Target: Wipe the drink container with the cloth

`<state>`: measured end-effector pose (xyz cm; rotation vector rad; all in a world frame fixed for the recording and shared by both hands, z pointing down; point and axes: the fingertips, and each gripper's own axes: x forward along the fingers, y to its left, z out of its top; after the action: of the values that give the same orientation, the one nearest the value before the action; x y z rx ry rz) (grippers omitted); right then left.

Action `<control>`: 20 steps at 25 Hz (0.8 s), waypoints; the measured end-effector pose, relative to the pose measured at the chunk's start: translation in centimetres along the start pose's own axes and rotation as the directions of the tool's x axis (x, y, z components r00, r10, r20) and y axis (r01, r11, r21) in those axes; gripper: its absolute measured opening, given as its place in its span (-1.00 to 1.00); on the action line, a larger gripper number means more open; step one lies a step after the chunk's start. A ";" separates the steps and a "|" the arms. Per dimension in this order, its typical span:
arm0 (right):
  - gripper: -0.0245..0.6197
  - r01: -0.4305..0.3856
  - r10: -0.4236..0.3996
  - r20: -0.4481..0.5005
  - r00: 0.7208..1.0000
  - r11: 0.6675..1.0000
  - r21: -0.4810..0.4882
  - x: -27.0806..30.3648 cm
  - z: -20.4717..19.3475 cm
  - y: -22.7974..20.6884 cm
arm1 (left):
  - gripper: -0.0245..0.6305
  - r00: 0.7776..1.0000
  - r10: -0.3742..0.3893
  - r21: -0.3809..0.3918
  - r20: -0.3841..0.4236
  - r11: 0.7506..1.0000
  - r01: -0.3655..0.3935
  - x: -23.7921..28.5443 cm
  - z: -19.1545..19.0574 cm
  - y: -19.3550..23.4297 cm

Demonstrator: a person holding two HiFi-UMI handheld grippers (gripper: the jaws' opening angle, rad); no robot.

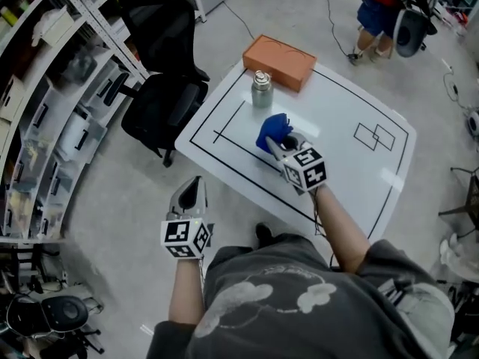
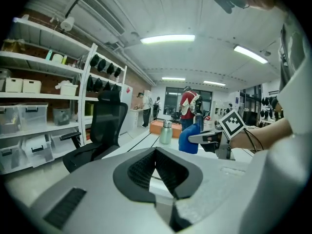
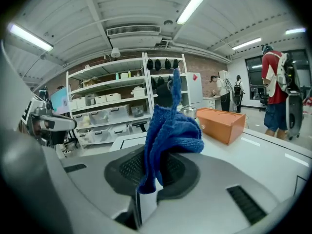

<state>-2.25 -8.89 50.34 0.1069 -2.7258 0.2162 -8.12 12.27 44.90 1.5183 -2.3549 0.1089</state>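
Observation:
A small steel drink container [image 1: 261,89] with a lid stands upright on the white table [image 1: 352,178], just in front of an orange box. My right gripper [image 1: 275,146] is over the table and shut on a blue cloth [image 1: 273,132], a short way nearer me than the container. From the right gripper view the cloth [image 3: 168,130] bunches up between the jaws and hides most of the container [image 3: 188,111]. My left gripper [image 1: 193,192] hangs off the table's left edge above the floor, shut and holding nothing. The left gripper view looks across at the container [image 2: 166,132] and the cloth [image 2: 188,139].
An orange box [image 1: 279,61] lies at the table's far corner behind the container. A black office chair [image 1: 161,107] stands against the table's left side. Shelving with bins [image 1: 52,103] fills the left. A person [image 1: 378,10] stands beyond the table. Black tape lines [image 1: 224,144] mark the tabletop.

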 end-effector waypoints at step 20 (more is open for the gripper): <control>-0.78 0.381 -0.389 0.048 0.920 0.917 0.113 -0.6 5.0 -8.7 | -0.92 0.867 -0.491 0.112 -0.086 0.860 0.498 17.7 6.0 -1.3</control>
<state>-2.71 -18.25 46.71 0.6860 -2.6910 0.2381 -15.03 -5.17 44.82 2.1061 -1.8695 0.1781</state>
